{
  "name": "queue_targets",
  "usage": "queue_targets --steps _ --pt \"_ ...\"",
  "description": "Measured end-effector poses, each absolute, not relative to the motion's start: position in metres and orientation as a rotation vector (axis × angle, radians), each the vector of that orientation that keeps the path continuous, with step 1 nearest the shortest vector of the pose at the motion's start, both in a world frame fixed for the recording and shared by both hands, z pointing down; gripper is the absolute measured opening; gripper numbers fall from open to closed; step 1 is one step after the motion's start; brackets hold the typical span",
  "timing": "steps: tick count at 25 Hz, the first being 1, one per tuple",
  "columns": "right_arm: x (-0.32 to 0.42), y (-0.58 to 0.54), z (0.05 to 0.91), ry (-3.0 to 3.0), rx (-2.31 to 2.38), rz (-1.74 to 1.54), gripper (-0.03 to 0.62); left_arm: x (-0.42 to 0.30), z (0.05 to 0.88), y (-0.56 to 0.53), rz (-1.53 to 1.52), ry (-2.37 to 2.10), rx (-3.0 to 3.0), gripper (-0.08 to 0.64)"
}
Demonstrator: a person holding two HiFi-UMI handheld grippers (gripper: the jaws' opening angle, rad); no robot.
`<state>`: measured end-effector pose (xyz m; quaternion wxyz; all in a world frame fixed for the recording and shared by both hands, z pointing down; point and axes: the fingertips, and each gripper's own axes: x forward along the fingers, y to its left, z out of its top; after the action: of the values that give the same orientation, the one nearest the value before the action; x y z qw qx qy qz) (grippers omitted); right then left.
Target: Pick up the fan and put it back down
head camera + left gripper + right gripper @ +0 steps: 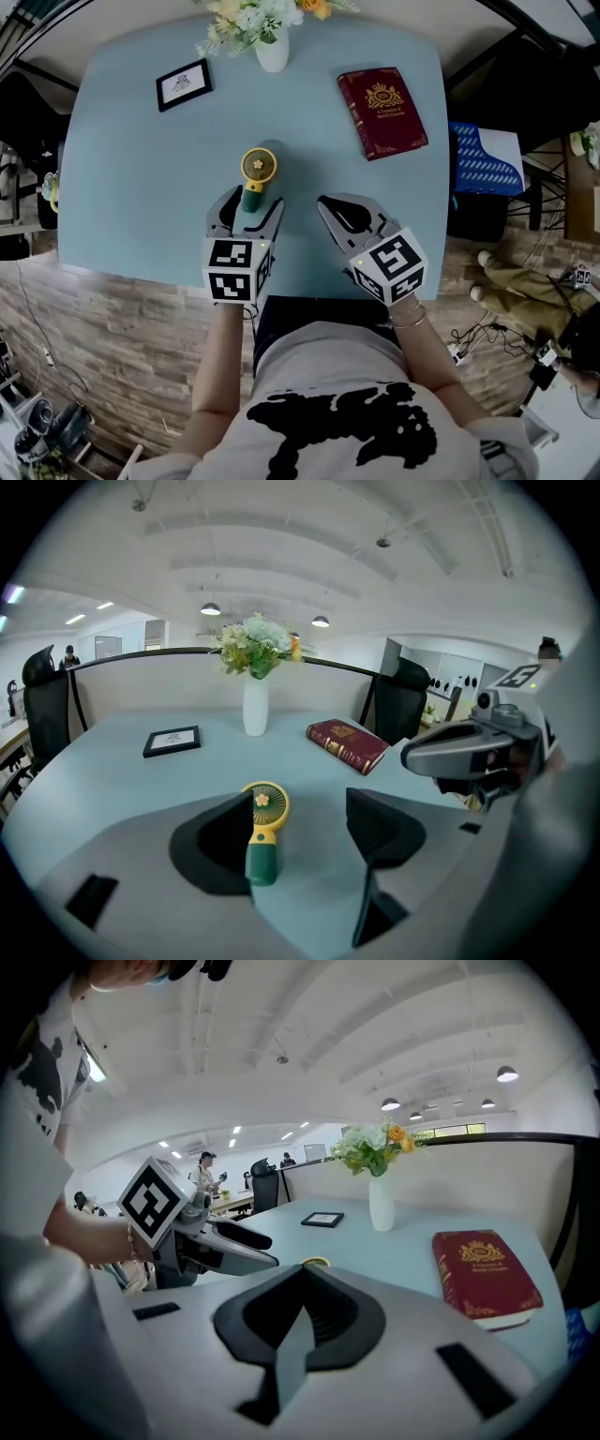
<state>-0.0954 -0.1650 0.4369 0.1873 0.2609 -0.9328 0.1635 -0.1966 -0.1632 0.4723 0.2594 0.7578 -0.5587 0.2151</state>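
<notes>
**Currently: left gripper wide at the fan, right gripper closed**

Nearest the person, the head view shows both grippers over the near edge of the table. The left gripper has its jaws wide apart. The right gripper sits just to its right with its jaws together and nothing between them.

The fan rests on the table with its green handle between the left gripper's jaws and its yellow head beyond the tips. Only the left gripper view shows that the handle sits just beside the left jaw, with a clear gap to the right jaw. Contact with the left jaw cannot be confirmed. The right gripper view shows only the fan's yellow rim above its closed jaws.

Farther out, a red book lies to the right and a picture frame to the left. A white vase of flowers stands at the far edge.
</notes>
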Motion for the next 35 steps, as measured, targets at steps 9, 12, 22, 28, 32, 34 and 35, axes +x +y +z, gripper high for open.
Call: queue_targets --steps 9,12,22,28,32,34,35 --pt "-0.104 -0.169 0.450 -2.615 0.675 0.483 0.005 -0.213 0.482 -0.173 0.646 -1.549 2.031 0.307" --pt "-0.104 -0.173 0.457 -2.609 0.663 0.493 0.005 -0.217 0.488 -0.175 0.643 -1.547 2.011 0.307" --pt "-0.104 -0.185 0.487 -2.569 0.642 0.525 0.005 -0.221 0.525 -0.181 0.676 -1.522 1.961 0.307" --pt "-0.103 -0.192 0.497 -2.570 0.668 0.564 0.005 -0.222 0.543 -0.186 0.715 -1.505 1.951 0.307" --pt "-0.099 -0.193 0.507 -2.556 0.682 0.590 0.005 -0.221 0.553 -0.191 0.739 -1.495 1.947 0.307" --pt "-0.096 -0.193 0.513 -2.545 0.684 0.607 0.005 -0.221 0.560 -0.193 0.747 -1.488 1.938 0.307" --pt "-0.094 -0.193 0.516 -2.540 0.688 0.620 0.004 -0.220 0.563 -0.193 0.752 -1.484 1.936 0.307"
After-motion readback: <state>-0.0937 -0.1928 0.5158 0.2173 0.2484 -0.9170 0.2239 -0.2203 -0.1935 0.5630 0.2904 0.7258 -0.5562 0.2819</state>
